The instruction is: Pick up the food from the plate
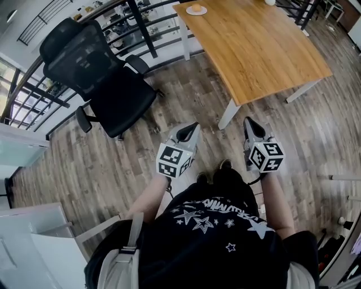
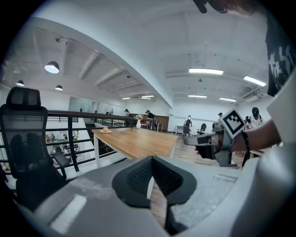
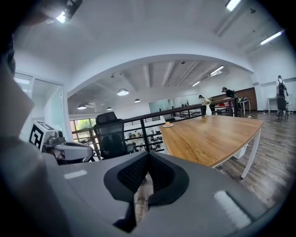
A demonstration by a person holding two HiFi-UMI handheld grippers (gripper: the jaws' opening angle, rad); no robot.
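Task not begun: the food [image 1: 196,7], a small round orange-brown piece, lies on its white plate [image 1: 203,11] at the far corner of the wooden table [image 1: 254,51], close to the edge beside the black railing [image 1: 115,25]. The left gripper [image 1: 190,128] and right gripper [image 1: 250,123] are held side by side in front of the body, well apart from the table and pointed toward it. In the left gripper view the pads are seen together at the tips with nothing between them; in the right gripper view the jaws are likewise closed and empty. The whole approach, the opening of a jaw pair, the grasp and the lift are judged to be left. Open wooden floor [image 1: 186,96] lies between the person and the near table corner. A black office chair [image 1: 96,73] stands to the left, leaving a lane between it and the table's long side. A reach from that side is judged the shortest. The near table corner, the white table leg [image 1: 228,115] and the railing behind the plate are noted as the edges to be cleared.
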